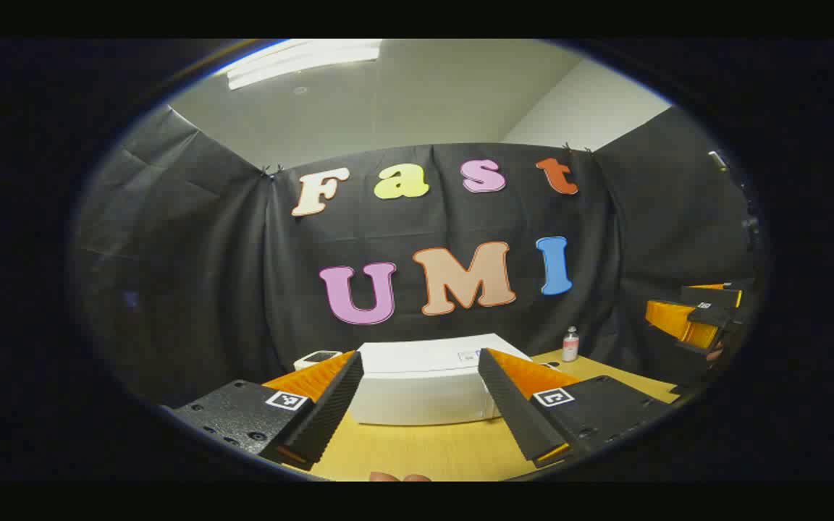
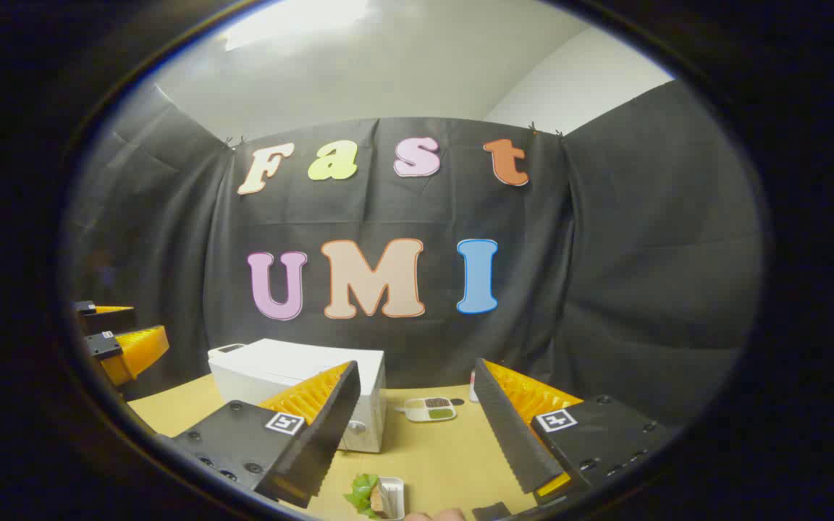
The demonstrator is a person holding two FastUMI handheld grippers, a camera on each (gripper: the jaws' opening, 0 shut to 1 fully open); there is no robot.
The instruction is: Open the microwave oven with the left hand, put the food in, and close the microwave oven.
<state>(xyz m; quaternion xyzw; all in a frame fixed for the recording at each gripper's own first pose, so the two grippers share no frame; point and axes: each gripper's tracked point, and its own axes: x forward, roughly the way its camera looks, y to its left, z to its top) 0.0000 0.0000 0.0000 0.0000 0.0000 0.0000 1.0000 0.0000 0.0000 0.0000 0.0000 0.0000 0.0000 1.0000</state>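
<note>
Left gripper (image 1: 420, 405): fingers spread wide, holding nothing | right gripper (image 2: 413, 434): also spread, empty | white box-shaped microwave oven (image 1: 424, 387): on yellow wooden table (image 1: 424, 452), door closed | food, green leaf in small white tray (image 2: 377, 498): on table just below right gripper

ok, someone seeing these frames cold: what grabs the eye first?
Probably the white microwave oven, closed, at the back of the wooden table, framed between the open left gripper. Next, in the right gripper view, the food with a green leaf lying at the near edge between the open right gripper, and a small compartment dish farther back beside the oven.
</note>
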